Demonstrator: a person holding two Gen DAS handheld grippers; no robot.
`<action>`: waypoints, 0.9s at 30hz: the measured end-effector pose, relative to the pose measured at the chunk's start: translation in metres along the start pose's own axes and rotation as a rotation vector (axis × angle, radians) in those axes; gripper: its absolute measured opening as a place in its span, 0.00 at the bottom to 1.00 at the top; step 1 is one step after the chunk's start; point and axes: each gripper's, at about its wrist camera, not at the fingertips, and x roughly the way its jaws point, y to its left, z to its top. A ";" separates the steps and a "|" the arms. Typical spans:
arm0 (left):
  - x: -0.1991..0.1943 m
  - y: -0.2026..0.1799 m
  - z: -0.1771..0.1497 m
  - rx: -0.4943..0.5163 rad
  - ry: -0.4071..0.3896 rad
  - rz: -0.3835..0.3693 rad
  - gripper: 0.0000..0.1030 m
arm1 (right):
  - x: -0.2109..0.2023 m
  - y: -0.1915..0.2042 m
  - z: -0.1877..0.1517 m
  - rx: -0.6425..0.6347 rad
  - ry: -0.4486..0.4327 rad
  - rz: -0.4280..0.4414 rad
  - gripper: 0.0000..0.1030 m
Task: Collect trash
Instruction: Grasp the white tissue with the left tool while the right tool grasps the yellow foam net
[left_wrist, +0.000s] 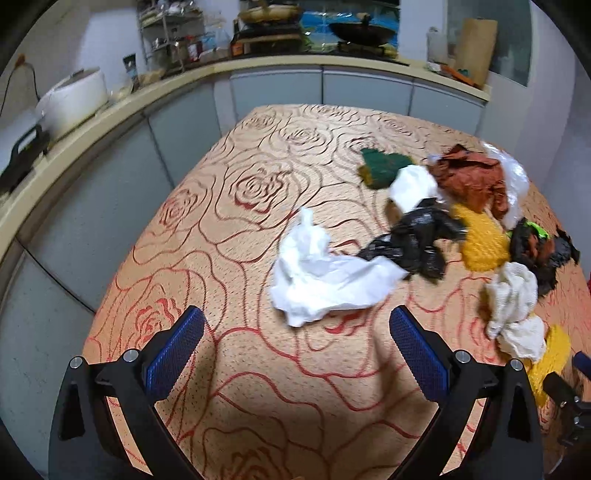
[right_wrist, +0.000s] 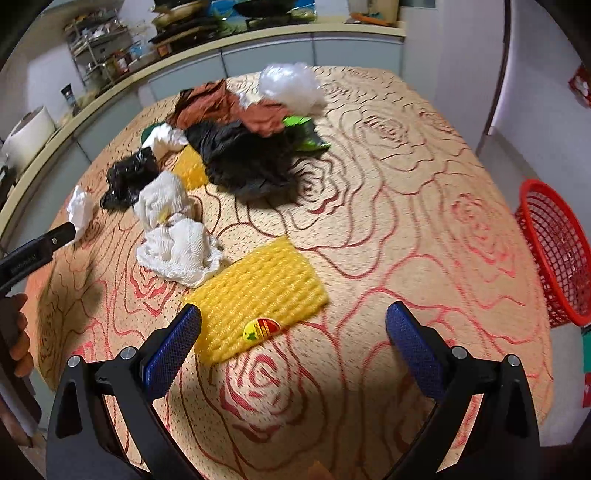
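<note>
Trash lies scattered on a table with a rose-patterned cloth (left_wrist: 258, 387). My left gripper (left_wrist: 295, 350) is open, hovering just short of a crumpled white paper (left_wrist: 325, 277). Beyond it lie a black plastic bag (left_wrist: 413, 236), a green scrap (left_wrist: 380, 166), a brown wrapper (left_wrist: 469, 177) and white foam netting (left_wrist: 513, 306). My right gripper (right_wrist: 293, 350) is open above the cloth, with a flat yellow foam net (right_wrist: 258, 284) bearing a round sticker just ahead of its left finger. White foam netting (right_wrist: 177, 247) and a large black bag (right_wrist: 247, 162) lie farther off. A red mesh basket (right_wrist: 554, 251) stands off the table's right edge.
A kitchen counter (left_wrist: 110, 114) with grey cabinets wraps the table's left and far sides, carrying a white rice cooker (left_wrist: 74, 96), a wire rack and a wok. The left gripper's arm (right_wrist: 33, 254) and a hand (right_wrist: 18, 332) show at the left of the right wrist view.
</note>
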 end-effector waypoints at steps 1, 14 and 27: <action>0.003 0.004 0.001 -0.009 0.007 -0.002 0.94 | 0.001 0.001 0.001 -0.005 -0.006 -0.004 0.95; 0.036 0.000 0.016 0.021 0.059 -0.091 0.39 | 0.000 -0.001 0.001 -0.022 -0.016 0.005 0.93; 0.028 0.005 0.016 0.046 0.013 -0.135 0.06 | -0.013 -0.005 -0.003 -0.012 -0.055 0.063 0.35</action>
